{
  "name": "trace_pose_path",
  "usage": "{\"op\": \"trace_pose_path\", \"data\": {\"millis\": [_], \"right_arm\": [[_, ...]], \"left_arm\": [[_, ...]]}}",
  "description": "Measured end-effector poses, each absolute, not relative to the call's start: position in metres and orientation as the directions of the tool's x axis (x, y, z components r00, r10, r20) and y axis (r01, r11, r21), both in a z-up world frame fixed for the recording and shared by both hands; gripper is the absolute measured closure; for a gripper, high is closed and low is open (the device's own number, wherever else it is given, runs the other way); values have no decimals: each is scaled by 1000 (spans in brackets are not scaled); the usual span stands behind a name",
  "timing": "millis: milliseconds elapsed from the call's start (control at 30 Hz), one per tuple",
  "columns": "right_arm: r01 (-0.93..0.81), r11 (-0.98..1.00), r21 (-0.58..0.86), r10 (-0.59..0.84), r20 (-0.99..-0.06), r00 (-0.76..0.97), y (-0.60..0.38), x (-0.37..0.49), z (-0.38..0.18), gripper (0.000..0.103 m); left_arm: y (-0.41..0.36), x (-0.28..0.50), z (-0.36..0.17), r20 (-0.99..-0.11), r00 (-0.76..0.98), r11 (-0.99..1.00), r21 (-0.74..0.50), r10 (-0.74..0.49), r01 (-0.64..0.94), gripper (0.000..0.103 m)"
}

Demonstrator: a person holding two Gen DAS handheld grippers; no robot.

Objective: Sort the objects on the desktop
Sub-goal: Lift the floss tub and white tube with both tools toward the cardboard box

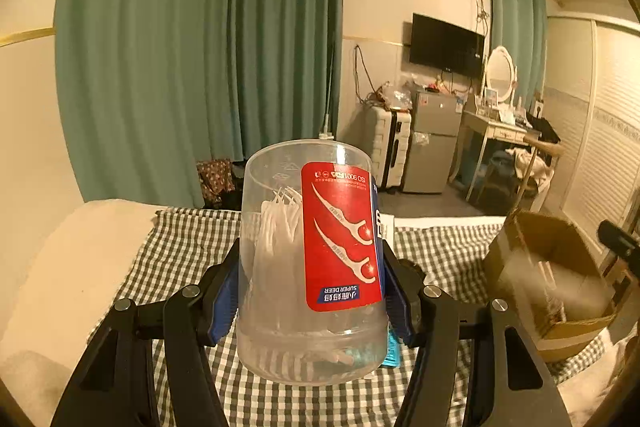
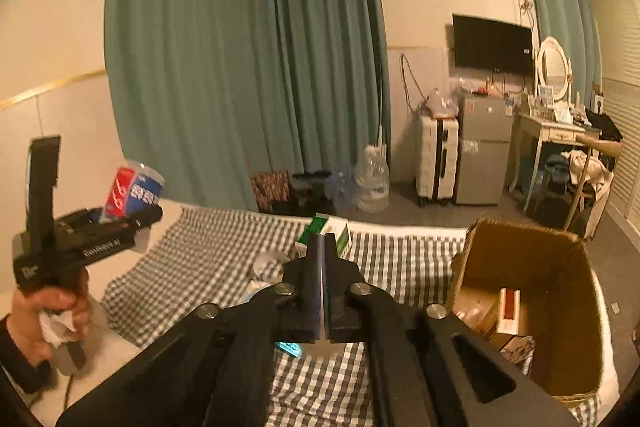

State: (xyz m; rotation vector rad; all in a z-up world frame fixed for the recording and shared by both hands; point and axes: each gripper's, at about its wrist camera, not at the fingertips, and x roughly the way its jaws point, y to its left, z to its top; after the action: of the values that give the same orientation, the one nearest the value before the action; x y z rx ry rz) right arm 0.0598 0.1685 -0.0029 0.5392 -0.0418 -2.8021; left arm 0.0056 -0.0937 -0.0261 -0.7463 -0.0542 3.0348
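- Left wrist view: the clear floss-pick jar (image 1: 312, 263) hangs upside down, its red label reading "SUPER DEER" and "ISO 9001".
- The left gripper (image 1: 312, 291) clamps the jar's sides above the checked cloth (image 1: 180, 247).
- The right gripper (image 2: 323, 247) is closed and empty, beside the cardboard box (image 2: 568, 307).

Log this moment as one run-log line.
left tongs: shut on floss pick jar, lifted | right tongs: shut, empty | cardboard box: open, right of checkered cloth
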Motion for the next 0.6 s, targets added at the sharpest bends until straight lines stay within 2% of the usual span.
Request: {"op": "trace_pose_path", "data": {"millis": [200,367,600], "right_arm": [[270,-960,78,-280,-355,-892,180,69,14,103],[255,-961,112,-277,-465,-841,190,39,-32,103],[294,-955,49,-251,-666,-703,170,-19,-125,103]], "left_arm": [[-84,20,-6,-459,-888,-1000,-29,19,-7,40],[-80,24,-3,-447,-894,-999,-35,17,-2,40],[-78,22,-14,-454,-891,-999,-38,14,4,40]]}}
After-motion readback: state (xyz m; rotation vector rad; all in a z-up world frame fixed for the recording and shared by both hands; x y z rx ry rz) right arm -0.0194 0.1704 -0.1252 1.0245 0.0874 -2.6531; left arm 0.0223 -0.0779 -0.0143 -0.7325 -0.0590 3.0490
